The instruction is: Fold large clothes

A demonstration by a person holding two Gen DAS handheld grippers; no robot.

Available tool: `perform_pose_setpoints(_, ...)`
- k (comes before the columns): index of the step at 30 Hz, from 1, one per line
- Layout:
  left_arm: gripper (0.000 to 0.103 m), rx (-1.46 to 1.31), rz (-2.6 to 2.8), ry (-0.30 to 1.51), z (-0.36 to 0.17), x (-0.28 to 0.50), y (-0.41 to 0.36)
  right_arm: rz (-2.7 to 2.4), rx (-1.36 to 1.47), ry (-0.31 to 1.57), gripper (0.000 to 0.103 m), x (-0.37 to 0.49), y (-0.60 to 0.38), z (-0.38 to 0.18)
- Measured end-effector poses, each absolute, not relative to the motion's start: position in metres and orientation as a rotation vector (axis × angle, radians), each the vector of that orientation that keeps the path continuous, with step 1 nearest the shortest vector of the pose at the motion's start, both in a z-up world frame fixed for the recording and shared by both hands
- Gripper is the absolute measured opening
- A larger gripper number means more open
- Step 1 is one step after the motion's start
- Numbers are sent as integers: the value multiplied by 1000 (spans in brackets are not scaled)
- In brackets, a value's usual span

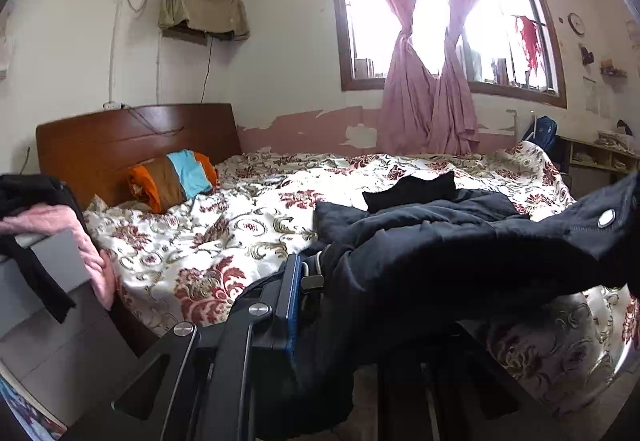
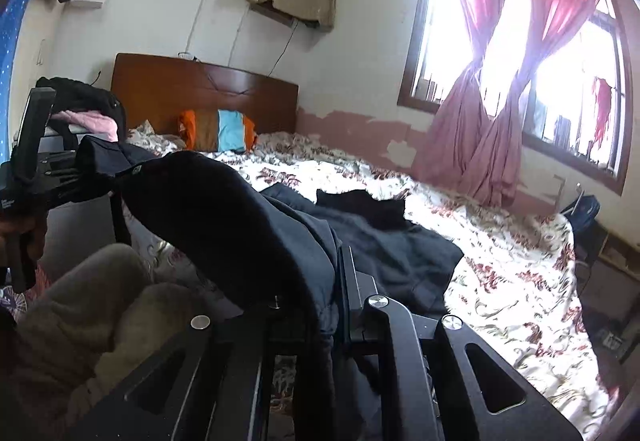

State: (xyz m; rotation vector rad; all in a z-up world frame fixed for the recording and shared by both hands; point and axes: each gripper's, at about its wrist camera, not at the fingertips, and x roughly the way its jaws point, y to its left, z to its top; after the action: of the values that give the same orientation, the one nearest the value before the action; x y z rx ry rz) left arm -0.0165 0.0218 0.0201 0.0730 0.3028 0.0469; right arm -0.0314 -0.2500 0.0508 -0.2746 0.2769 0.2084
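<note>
A large dark navy padded jacket (image 1: 440, 241) is stretched between both grippers, with its far part lying on the bed's floral cover (image 1: 224, 233). My left gripper (image 1: 316, 273) is shut on one edge of the jacket near the bed's front side. My right gripper (image 2: 332, 281) is shut on another edge; the jacket (image 2: 248, 217) drapes over its fingers and runs left to the left gripper (image 2: 68, 169), seen at the left of the right wrist view. A black collar piece (image 2: 360, 209) lies on the far part of the jacket.
A striped pillow (image 1: 176, 177) lies by the wooden headboard (image 1: 136, 137). A nightstand (image 1: 52, 269) with pink and black clothes stands left of the bed. Pink curtains (image 1: 428, 97) hang at the window behind. A desk with shelves (image 1: 600, 157) stands at the far right.
</note>
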Motion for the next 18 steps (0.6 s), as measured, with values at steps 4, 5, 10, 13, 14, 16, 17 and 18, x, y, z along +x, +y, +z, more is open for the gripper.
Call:
perform_pose_setpoints(4,15,84,21,257,40,-8,18,177,-297,253,9,-23,-249,68)
perform_pose_setpoints(5,15,93,18,247,46,0,16,170,-302,249,9,-15,-248,73)
perform_pose_setpoints(10,15,123,4,203,75,44,6,160,-307,230,9,27,-250,102)
perform_pose_setpoints(13,15,174,5,181,92,82,-6,143,-337,217,9,65,-254,116)
perform_pose_setpoints(14,15,196,7,183,97,97,-10,138,-347,218,9,80,-254,119)
perform_pose_setpoints(16,15,227,8,200,106,128,-18,135,-336,225,9,111,-260,123)
perform_pose_setpoints(17,15,234,6,211,109,146,-21,133,-321,232,9,129,-265,125)
perform_pose_setpoints(18,15,235,4,222,111,160,-24,132,-303,240,9,146,-270,126)
